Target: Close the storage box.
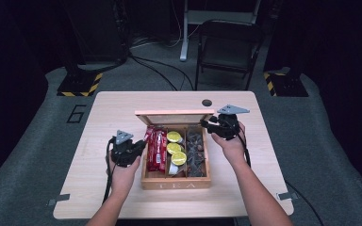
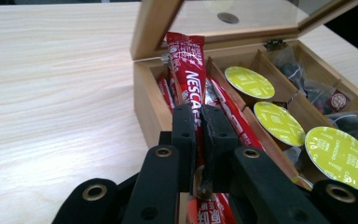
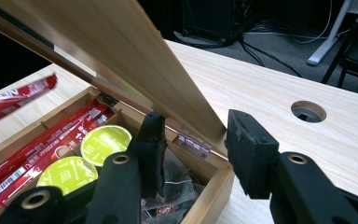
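A wooden tea box [image 1: 176, 183] stands mid-table with its glass lid [image 1: 174, 117] raised. My left gripper [image 1: 141, 146] [image 2: 200, 114] is shut on a red Nescafe stick [image 2: 189, 70], which it holds tilted above the box's left compartment; the stick's tip [image 3: 18, 98] is also in the right gripper view. More red sticks [image 1: 156, 150] lie in that compartment. My right gripper [image 1: 206, 125] [image 3: 196, 126] clamps the lid's right end [image 3: 121, 56], one jaw inside the box and one outside. Yellow capsules [image 1: 175, 148] [image 2: 279, 122] fill the middle compartment, and dark tea bags [image 1: 195, 150] [image 2: 335, 100] the right one.
A round cable hole [image 1: 206, 102] [image 3: 308, 111] sits in the table behind the box. Bare wooden tabletop [image 1: 108, 122] lies left and right of the box. A black folding chair [image 1: 228, 47] and cables are on the floor beyond the table.
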`<state>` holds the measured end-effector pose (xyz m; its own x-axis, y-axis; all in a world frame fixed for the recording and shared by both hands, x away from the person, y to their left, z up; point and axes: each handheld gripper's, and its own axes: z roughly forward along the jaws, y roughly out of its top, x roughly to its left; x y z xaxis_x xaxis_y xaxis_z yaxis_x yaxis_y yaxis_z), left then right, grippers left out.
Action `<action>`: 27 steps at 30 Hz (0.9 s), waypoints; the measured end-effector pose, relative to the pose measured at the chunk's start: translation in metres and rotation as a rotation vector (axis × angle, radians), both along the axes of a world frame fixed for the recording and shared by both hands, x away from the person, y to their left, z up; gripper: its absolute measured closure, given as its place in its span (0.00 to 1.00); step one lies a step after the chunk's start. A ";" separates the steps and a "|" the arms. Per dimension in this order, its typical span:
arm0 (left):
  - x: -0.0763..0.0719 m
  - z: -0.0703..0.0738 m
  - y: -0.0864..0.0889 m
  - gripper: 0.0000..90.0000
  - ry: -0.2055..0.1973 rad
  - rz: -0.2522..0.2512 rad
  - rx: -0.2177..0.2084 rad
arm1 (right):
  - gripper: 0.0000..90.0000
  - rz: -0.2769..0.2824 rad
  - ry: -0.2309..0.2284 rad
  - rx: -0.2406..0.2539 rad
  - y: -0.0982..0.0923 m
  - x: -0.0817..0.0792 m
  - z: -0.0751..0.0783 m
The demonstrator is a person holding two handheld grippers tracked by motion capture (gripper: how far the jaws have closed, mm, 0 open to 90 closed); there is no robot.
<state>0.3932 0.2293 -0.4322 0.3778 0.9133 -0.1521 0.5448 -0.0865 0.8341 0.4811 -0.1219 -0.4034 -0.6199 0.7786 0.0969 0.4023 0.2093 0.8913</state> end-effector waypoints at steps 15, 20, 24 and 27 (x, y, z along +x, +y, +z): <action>-0.011 0.015 0.039 0.94 -0.009 0.052 0.014 | 0.64 0.000 -0.001 0.003 0.000 0.000 0.000; -0.013 0.021 0.049 0.94 -0.013 0.068 0.021 | 0.64 0.001 -0.001 0.002 0.000 0.000 0.000; -0.014 0.023 0.055 0.94 -0.017 0.082 0.017 | 0.64 0.000 -0.002 0.002 0.000 0.000 0.000; -0.014 0.024 0.058 0.94 -0.018 0.090 0.020 | 0.64 0.001 -0.001 0.003 0.000 0.000 0.000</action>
